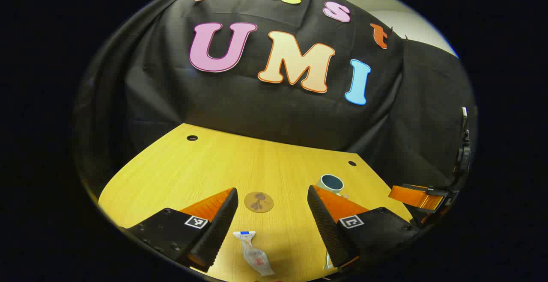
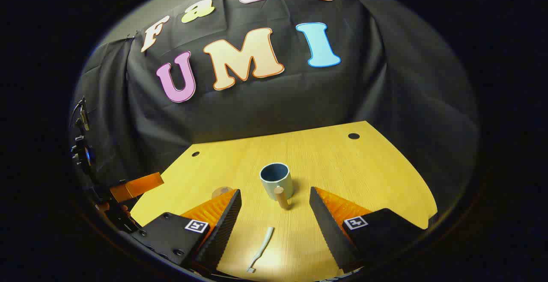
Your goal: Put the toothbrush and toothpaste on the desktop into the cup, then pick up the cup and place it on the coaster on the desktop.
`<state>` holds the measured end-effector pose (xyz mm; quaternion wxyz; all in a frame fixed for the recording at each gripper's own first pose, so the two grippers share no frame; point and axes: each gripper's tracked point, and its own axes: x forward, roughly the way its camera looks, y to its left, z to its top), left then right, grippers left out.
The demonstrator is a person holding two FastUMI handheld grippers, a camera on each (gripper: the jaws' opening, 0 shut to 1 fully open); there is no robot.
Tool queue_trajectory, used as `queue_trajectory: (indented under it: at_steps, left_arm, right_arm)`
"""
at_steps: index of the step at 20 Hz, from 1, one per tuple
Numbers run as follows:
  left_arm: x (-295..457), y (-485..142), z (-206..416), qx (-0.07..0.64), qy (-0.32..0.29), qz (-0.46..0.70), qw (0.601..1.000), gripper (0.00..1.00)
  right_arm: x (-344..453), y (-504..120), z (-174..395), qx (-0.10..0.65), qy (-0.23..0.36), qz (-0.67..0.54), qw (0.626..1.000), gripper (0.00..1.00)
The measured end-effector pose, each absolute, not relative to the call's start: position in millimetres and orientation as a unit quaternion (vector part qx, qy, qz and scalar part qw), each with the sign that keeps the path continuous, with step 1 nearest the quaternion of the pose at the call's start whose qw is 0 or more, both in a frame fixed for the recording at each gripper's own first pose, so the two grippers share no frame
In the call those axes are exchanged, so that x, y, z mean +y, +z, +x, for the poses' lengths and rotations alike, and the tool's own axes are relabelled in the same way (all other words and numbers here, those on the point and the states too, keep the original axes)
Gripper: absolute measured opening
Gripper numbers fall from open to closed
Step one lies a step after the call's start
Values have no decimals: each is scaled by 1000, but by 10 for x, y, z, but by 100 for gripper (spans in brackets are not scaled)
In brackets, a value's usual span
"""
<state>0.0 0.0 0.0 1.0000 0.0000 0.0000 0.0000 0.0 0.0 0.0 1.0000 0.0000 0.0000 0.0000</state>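
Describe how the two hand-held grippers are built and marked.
The left hand-held gripper and the right hand-held gripper look alike: two wedge-shaped fingers with ribbed inner faces, mounted on black blocks with screws. Each block carries a small square black-and-white marker. The left view shows cabling on the right one's body.

Each gripper, left [image 1: 272, 218] and right [image 2: 274, 220], carries two wedge-shaped fingers with ribbed inner faces. Behind the fingers sit blocky housings with round screws, each bearing a small square black-and-white marker on top.
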Motion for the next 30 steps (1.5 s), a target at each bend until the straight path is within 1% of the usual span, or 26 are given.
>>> queue_trajectory:
  at_steps: [1, 4, 12, 13, 14, 15, 16, 17, 18, 19, 20, 24, 25, 26, 27, 28, 29, 30]
  left_arm:
    - [12, -31, -1, 6, -2, -1, 1000, 95]
    - [-13, -167, 15, 26, -11, -8, 1000, 95]
    - [-33, -296, 52, 47, -14, 2, 999, 95]
    - [-30, -298, 46, 48, -15, 3, 999, 95]
    - [-29, -289, 44, 48, -16, 4, 999, 95]
    - [-13, -284, 39, 49, -16, 2, 999, 95]
    - [8, -299, 41, 50, -16, 0, 999, 95]
    - [27, -306, 30, 51, -13, -2, 999, 95]
    - [60, -306, 29, 52, -9, -4, 999, 95]
    - [103, -311, 13, 53, -5, -6, 999, 95]
    - [147, -332, -2, 54, 0, -7, 999, 95]
    - [301, -411, -72, 66, 15, -10, 998, 95]
    - [325, -435, -70, 69, 18, -11, 997, 95]
    - [386, -456, -93, 72, 22, -11, 997, 95]
    - [450, -471, -124, 74, 26, -10, 997, 95]
    - [498, -508, -144, 79, 31, -10, 996, 95]
    - [538, -548, -163, 84, 36, -10, 996, 95]
    - [584, -602, -175, 90, 41, -11, 995, 95]
  right_arm:
    - [0, -7, 3, 3, -2, 1, 1000, 99]
    - [-9, -43, 8, 13, -7, -5, 1000, 98]
    - [52, -302, 70, 61, -4, -12, 998, 99]
    - [67, -331, 81, 65, 0, -15, 998, 95]
    - [85, -346, 96, 70, 5, -19, 997, 99]
    - [103, -368, 117, 74, 9, -23, 997, 99]
    - [115, -379, 139, 78, 10, -26, 997, 95]
    - [127, -404, 157, 85, 12, -29, 996, 95]
    - [141, -418, 197, 91, 14, -30, 995, 99]
    - [160, -443, 223, 99, 17, -31, 995, 95]
    - [184, -503, 239, 110, 20, -32, 993, 99]
    - [241, -786, 325, 172, 22, -57, 983, 99]
    - [240, -879, 350, 194, 19, -68, 978, 94]
    - [233, -983, 362, 217, 16, -76, 973, 94]
    - [241, -1088, 367, 240, 16, -81, 967, 99]
    - [246, -1176, 398, 259, 14, -86, 962, 99]
    - [246, -1246, 428, 275, 9, -94, 957, 94]
    - [262, -1299, 473, 286, 5, -98, 953, 99]
